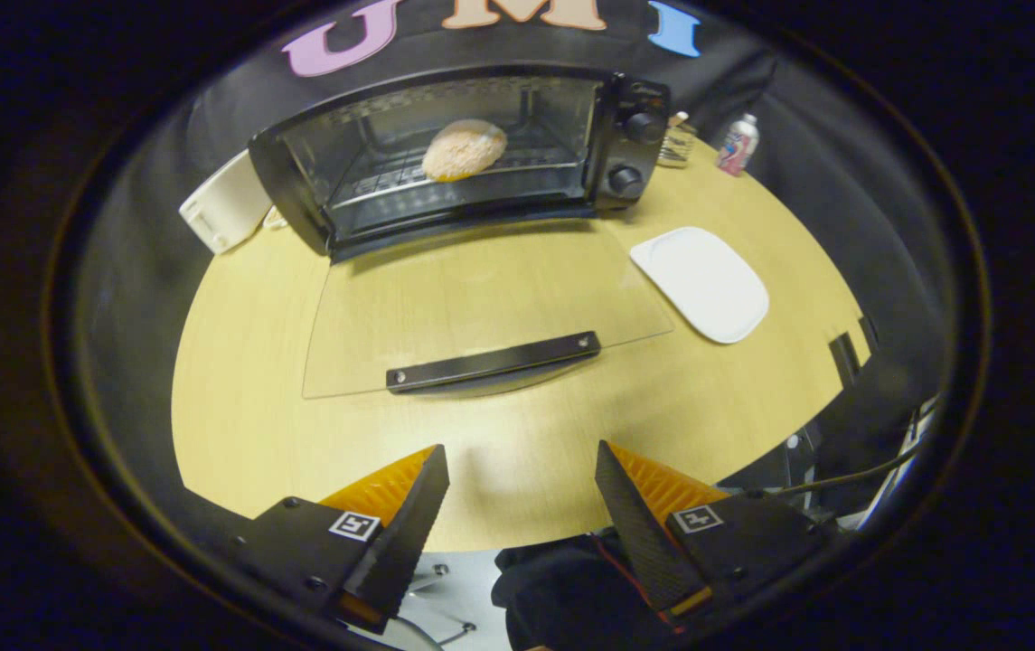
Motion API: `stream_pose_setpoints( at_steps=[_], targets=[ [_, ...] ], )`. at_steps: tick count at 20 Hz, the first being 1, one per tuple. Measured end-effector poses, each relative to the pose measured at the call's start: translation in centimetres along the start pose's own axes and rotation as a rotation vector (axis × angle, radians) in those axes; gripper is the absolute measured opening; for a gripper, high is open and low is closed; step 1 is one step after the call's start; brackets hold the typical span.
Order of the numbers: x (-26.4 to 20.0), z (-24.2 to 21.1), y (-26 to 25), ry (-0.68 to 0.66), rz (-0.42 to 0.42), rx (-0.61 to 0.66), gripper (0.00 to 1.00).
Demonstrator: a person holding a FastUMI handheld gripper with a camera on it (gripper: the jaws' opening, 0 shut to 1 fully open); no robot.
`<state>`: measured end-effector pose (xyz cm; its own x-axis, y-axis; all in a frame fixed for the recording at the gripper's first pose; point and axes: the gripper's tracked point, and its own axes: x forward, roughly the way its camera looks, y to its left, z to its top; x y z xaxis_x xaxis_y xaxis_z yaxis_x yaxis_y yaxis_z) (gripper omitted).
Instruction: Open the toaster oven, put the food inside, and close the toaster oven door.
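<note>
Although a label is worn by the small bottle (738,144) at the far end of the bench (517,452), its writing is too small to be read, and no brand can be made out on the toaster oven (463,158). Square coded markers are carried on the claw (522,484) bodies, but nothing legible is printed there.

In the gripper view, the toaster oven is seen at the far side of the bench with its glass door (481,307) folded fully down and lying flat towards the claw, the dark door handle (493,362) at its near edge. The food (464,149), a round pale bun or patty whose exact kind cannot be told, is seen resting on the wire rack (409,181) inside the open cavity. Two control knobs (627,179) are set on the oven's right panel. A white appliance (224,212) is partly hidden behind the oven's left side, and a glass jar (678,143) is partly hidden behind its right side, just beside the small bottle. A white plate (702,282) lies bare on the bench to the right of the door.

The claw is held wide apart above the near edge of the bench, well short of the door handle; nothing is held between its fingers (409,520) and nothing is touched by them.
</note>
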<state>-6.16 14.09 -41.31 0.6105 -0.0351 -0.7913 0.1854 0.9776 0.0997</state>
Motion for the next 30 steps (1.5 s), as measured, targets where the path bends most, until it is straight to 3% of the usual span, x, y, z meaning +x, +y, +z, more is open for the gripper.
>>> stream_pose_setpoints(
  at_steps=[6,13,17,23,30],
  targets=[
    [3.2,0.4,1.5,0.002,0.102,-0.082,1.0],
    [5.1,2.4,1.2,-0.018,0.13,-0.082,1.0],
    [5.5,2.7,1.1,-0.013,0.106,-0.142,1.0],
    [4.4,3.3,1.1,0.002,0.075,-0.127,1.0],
    [1.7,5.9,1.1,-0.036,-0.021,-0.127,1.0]
  ],
)
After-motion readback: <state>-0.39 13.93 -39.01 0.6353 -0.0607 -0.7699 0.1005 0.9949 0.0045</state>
